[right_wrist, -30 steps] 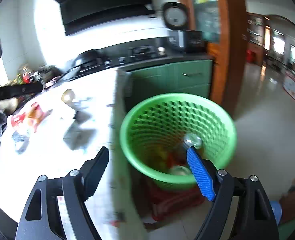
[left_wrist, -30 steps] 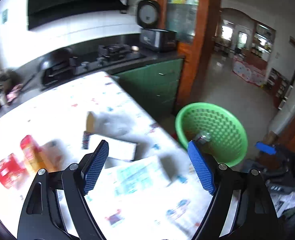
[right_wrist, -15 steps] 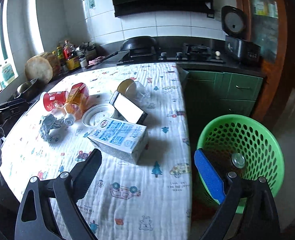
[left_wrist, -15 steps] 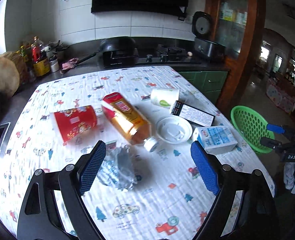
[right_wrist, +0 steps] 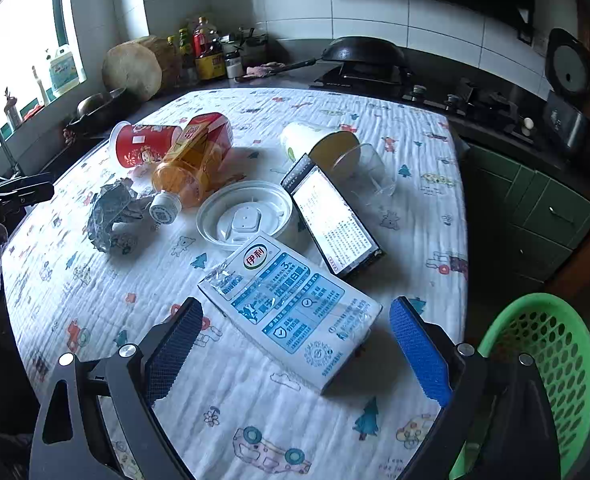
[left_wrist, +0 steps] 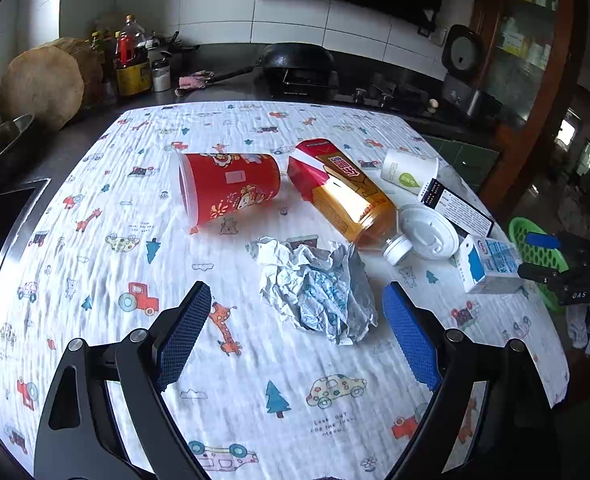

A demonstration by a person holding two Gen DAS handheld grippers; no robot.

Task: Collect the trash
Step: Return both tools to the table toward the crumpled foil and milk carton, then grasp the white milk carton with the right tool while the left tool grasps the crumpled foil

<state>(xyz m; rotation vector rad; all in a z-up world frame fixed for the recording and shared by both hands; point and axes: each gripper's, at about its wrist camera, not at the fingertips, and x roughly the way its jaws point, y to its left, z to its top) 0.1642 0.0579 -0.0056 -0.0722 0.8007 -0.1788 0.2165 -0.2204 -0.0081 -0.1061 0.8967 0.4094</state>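
Observation:
Trash lies on a table with a cartoon-print cloth (left_wrist: 95,248). My left gripper (left_wrist: 295,336) is open, hovering over a crumpled foil-and-paper wad (left_wrist: 315,288) that sits just ahead of its fingertips. Beyond lie a red paper cup (left_wrist: 231,188) on its side, an amber drink bottle (left_wrist: 347,196), a white lid (left_wrist: 427,232) and a white cup (left_wrist: 409,170). My right gripper (right_wrist: 295,344) is open above a blue-and-white milk carton (right_wrist: 291,308), which lies flat between its fingers without touching them. The green basket (right_wrist: 551,364) stands on the floor at the right.
A dark flat box (right_wrist: 331,220) and a clear cup (right_wrist: 367,172) lie near the table's right edge. Behind the table run a dark counter with a wok (left_wrist: 295,60), bottles (left_wrist: 131,56), a round wooden board (left_wrist: 41,84) and a rice cooker (left_wrist: 461,56).
Both grippers swung from the green basket back over the table. The left now hangs over the crumpled wad, the right over the milk carton. The right jaws widened.

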